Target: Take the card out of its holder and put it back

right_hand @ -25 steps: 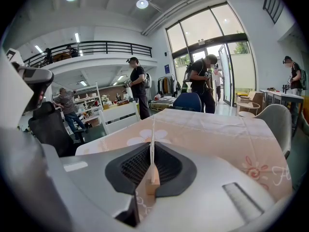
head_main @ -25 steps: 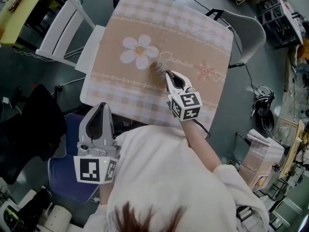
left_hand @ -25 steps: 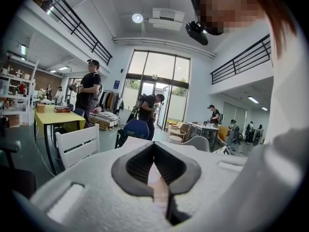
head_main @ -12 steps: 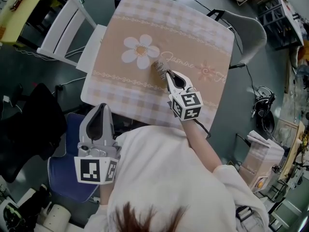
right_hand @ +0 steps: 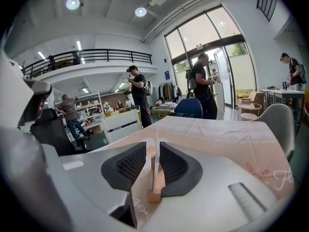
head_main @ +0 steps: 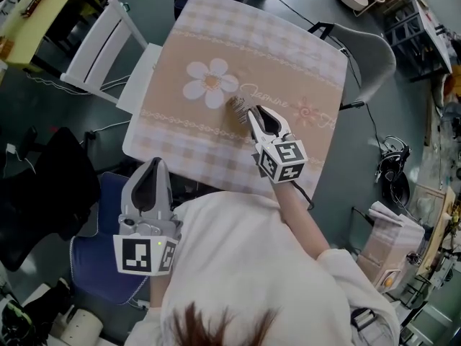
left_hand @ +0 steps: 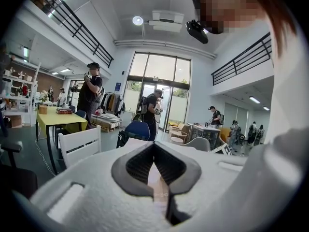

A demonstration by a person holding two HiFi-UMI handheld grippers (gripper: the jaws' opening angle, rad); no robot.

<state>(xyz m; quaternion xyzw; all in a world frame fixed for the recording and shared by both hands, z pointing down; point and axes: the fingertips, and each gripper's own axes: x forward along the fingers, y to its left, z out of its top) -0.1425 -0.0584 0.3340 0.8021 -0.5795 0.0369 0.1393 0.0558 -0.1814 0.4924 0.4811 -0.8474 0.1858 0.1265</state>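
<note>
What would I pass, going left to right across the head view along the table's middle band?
white chair → daisy print → card holder → pink swirl print → grey chair

Your head view comes up evenly lit, soft daylight, no harsh glare. The tablecloth [head_main: 216,132] reads pale and clear, while the floor [head_main: 338,186] around it sinks to dull grey. Straight lines bow towards the edges and the corners dim.

Now your left gripper view: heavy fisheye, a black ring round the frame, a ceiling lamp [left_hand: 137,20] flaring white. The glass wall [left_hand: 161,81] is washed out and the nearest foreground has gone soft.

Right gripper view, same curved dark rim. Two lamps [right_hand: 72,3] glare overhead and the windows [right_hand: 217,42] burn bright, yet the card [right_hand: 155,165] stands fairly crisp.
</note>
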